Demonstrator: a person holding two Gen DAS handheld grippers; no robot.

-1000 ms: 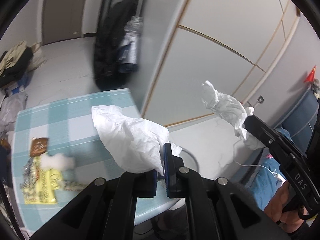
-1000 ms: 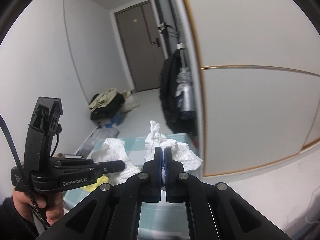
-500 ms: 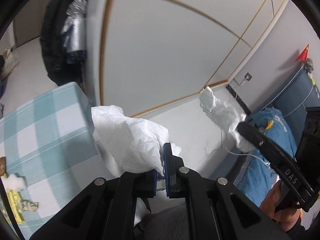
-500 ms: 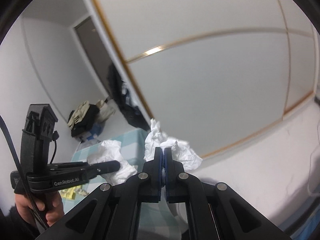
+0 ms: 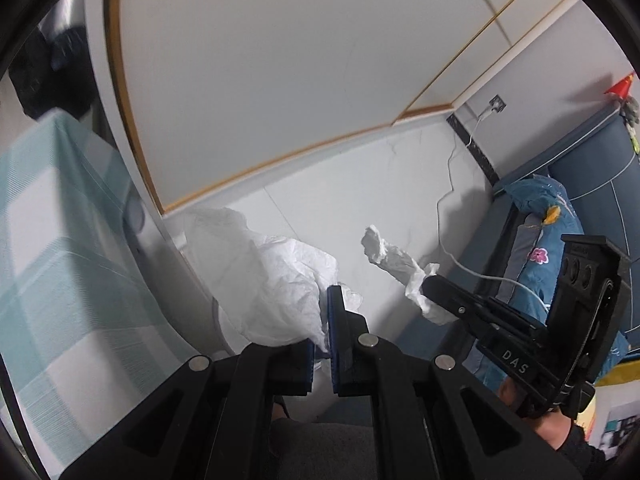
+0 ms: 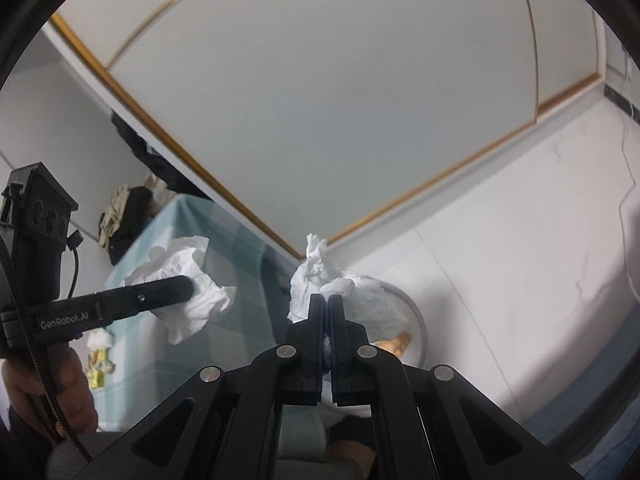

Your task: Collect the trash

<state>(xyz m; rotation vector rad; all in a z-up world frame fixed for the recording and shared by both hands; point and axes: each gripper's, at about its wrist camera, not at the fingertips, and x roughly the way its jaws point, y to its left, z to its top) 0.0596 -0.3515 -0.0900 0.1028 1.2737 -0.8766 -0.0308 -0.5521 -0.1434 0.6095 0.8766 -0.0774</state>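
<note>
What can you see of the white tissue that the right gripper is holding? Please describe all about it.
The crumpled tissue is white, thin, soft-looking paper, bunched into creases. The right gripper is shut on its lower part, so most of it sticks out past the fingertips, with a narrow twisted peak at the top and a wider wad to the right. It hangs in the air, touching only the blue pads. Behind and below it lies a round white bin rim. The left wrist view shows the same tissue as a long, twisted strip.
</note>
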